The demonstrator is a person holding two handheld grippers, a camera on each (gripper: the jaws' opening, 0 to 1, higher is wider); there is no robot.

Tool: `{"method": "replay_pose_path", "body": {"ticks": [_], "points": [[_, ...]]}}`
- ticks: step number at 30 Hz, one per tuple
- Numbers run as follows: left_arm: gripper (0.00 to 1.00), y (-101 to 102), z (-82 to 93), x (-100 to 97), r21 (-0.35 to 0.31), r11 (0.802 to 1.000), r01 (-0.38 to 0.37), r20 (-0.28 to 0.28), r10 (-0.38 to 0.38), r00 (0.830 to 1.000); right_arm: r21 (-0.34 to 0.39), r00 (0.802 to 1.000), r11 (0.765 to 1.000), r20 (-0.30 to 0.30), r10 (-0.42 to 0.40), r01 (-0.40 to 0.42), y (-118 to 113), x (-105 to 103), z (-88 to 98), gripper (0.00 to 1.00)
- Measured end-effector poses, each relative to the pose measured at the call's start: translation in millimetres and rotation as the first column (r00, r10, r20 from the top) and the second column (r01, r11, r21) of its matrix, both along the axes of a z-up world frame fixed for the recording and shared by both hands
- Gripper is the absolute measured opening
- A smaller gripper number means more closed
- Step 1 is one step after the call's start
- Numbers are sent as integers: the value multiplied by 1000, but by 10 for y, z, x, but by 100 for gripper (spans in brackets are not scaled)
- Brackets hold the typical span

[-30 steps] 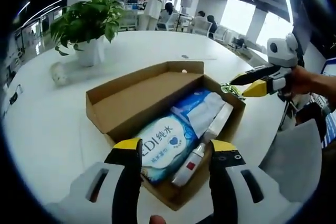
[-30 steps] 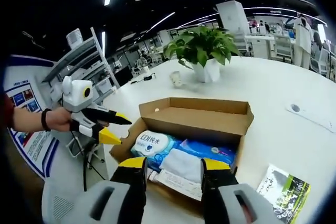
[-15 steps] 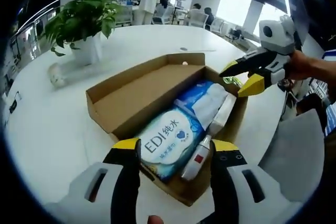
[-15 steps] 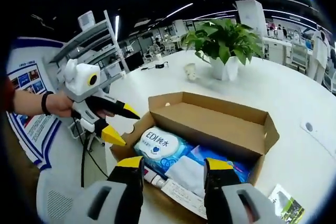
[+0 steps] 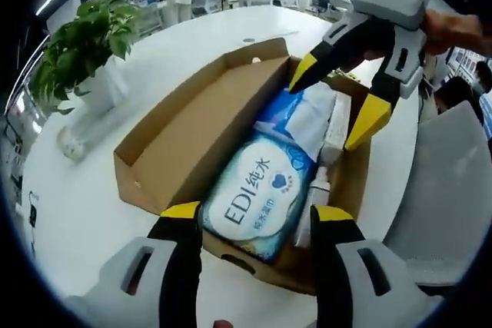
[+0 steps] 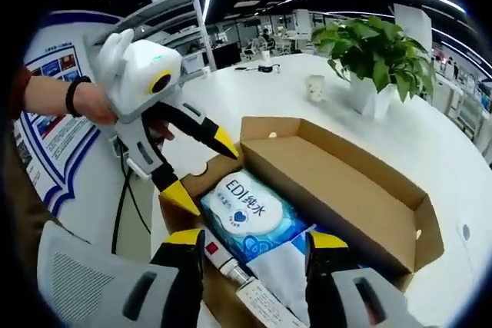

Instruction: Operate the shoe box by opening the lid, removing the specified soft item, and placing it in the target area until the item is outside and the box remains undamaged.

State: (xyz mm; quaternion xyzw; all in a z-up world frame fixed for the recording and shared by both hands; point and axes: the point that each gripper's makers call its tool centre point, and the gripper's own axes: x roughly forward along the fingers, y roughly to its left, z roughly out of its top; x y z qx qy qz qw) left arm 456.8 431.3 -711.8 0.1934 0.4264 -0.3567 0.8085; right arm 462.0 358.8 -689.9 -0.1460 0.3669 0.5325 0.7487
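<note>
Both hand-held grippers had their jaws apart and held nothing: the left hand-held gripper (image 5: 253, 219) hovered at one end of the shoe box (image 5: 181, 124), the right hand-held gripper (image 6: 255, 242) over the other end. The lid (image 6: 347, 183) was already folded back, but the wipes pack (image 5: 257, 196) lay inside among other items, so lifting it out and placing it remained. The left gripper view showed a chair seat beyond the table (image 5: 77, 190) edge; the right gripper view showed shelving and a hand (image 6: 96, 105).

box (image 5: 165, 140): ahead of the left jaws, lid back
wipes pack (image 5: 257, 197): inside, between the jaws
plant (image 5: 77, 48): beyond, left
</note>
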Motion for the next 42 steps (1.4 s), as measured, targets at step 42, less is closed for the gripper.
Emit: {"method": "replay_pose_path", "body": {"ticks": [42], "points": [[61,14,-544,52,211,944,255,-50,-250,967,-294,928,894,52,368,-338,241,57,-790,65]]}}
